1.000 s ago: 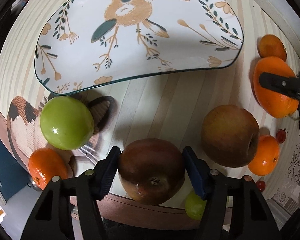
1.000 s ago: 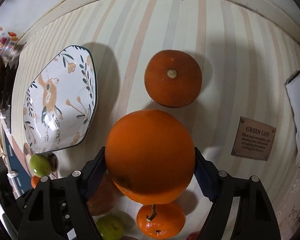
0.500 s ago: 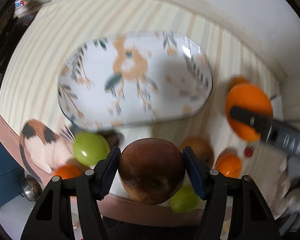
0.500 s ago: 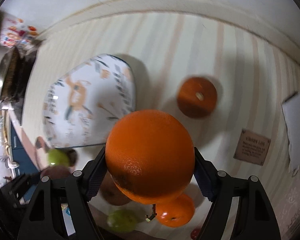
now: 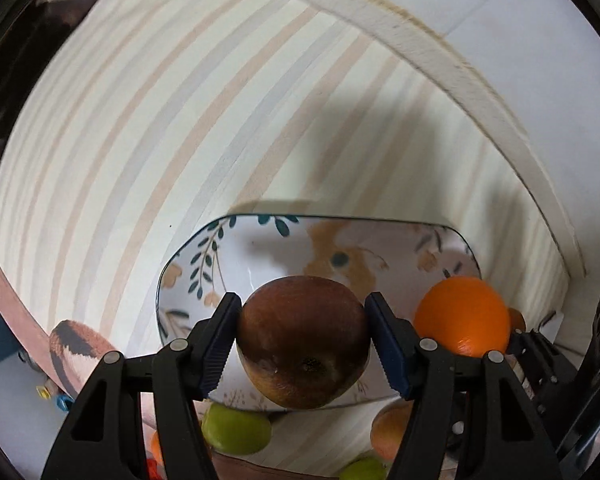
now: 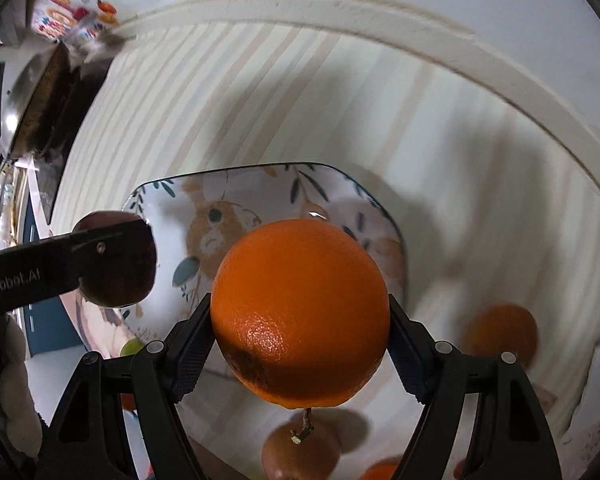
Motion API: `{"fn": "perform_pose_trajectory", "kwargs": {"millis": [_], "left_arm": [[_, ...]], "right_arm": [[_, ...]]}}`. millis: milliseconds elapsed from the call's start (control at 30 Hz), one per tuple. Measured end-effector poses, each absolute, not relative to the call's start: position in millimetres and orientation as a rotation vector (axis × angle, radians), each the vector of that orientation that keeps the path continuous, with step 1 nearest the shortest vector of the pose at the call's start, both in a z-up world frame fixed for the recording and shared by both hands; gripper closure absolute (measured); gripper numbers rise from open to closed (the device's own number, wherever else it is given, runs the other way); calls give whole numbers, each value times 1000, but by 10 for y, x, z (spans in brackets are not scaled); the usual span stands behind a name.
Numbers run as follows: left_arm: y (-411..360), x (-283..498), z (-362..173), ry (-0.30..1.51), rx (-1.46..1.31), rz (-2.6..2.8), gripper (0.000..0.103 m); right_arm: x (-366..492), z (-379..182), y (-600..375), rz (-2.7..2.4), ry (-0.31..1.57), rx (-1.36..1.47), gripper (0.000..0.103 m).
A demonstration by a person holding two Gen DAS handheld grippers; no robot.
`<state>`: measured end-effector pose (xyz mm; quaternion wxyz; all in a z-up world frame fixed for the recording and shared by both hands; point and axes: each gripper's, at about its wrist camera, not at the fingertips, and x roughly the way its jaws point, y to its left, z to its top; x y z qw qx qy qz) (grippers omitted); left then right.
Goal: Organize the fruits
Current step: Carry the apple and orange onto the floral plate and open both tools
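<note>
the left gripper [image 5: 304,340] is clamped on a dark red apple [image 5: 303,340], held above the near edge of the rabbit-print plate [image 5: 236,256]. the right gripper [image 6: 300,320] is clamped on an orange [image 6: 300,316], also held above the plate's near part.

Two grippers hang side by side above a plate [image 5: 188,280] on a table [image 5: 140,140]. The left gripper [image 5: 303,344] holds an apple [image 5: 303,340] over the plate's near edge; to its right, the right gripper [image 6: 300,320] holds an orange [image 6: 300,316] over the plate. Nearer than the plate, more fruit lies on the table, among it a small apple [image 5: 236,430]. Another orange [image 6: 500,336] lies right of the plate.
</note>
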<state>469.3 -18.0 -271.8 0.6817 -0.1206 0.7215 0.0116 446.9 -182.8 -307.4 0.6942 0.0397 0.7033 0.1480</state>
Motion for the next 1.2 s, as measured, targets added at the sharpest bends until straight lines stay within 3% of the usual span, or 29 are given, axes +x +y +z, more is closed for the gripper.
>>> {"fn": "perform_pose_trajectory", "kwargs": {"millis": [367, 700, 767, 833, 1000, 1200], "left_arm": [[-72, 4702, -3064, 1712, -324, 23, 41], [-22, 4626, -3071, 1725, -327, 7, 41], [19, 4589, -3041, 1721, -345, 2, 40], [49, 4606, -2982, 1702, -354, -6, 37], [111, 4453, -2705, 1633, -309, -6, 19], [94, 4209, -2338, 1532, -241, 2, 19]], "right_arm": [[4736, -3263, -1525, 361, 1604, 9, 22], [4815, -3302, -1499, 363, 1640, 48, 21], [4828, -3255, -1521, 372, 1637, 81, 16], [4832, -3188, -1542, 387, 1634, 99, 10], [4763, -2992, -1576, 362, 1601, 76, 10], [4488, -2689, -1724, 309, 1569, 82, 10]]}}
